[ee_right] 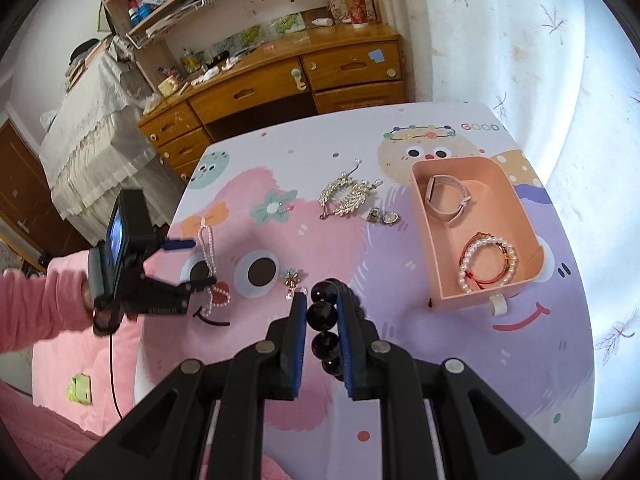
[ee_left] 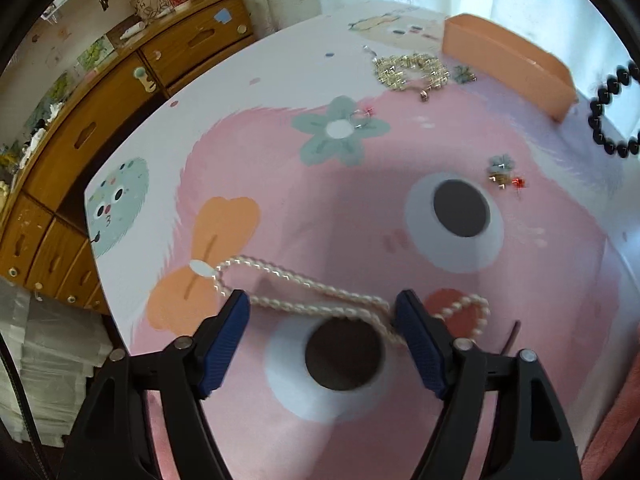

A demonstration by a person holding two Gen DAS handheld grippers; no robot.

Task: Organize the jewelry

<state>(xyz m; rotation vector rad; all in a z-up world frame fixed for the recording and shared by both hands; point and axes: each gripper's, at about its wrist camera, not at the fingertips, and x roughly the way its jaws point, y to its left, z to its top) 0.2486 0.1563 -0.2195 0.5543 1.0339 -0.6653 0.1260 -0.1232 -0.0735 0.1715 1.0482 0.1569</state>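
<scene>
So the right gripper (ee_right: 322,312) has its jaws clamped on a black bead bracelet (ee_right: 323,314), lifted clear of the table (ee_right: 400,380); a few beads stick up between the pads and the rest of the loop hangs beside the fingers. The peach tray (ee_right: 516,216) sits well off to the right and further back, already holding a pearl bracelet (ee_right: 466,268) and a pink watch strap (ee_right: 444,210); looks like the black one is mid-carry toward it.

Meanwhile the left gripper (ee_left: 322,312) is spread wide and pointed down over the pearl necklace (ee_left: 304,284), which lies flat on the pink part of the table print; the strand runs across the gap between the pads, nothing pinched yet.

Best guess at what's next: the right needs to swing over the tray and let go low enough that the beads don't bounce out; the left has to drop and close square on the strand, since thin pearls slip easily. Still loose on the table: a crystal hair comb (ee_right: 348,196) and a flower brooch (ee_right: 292,276).
</scene>
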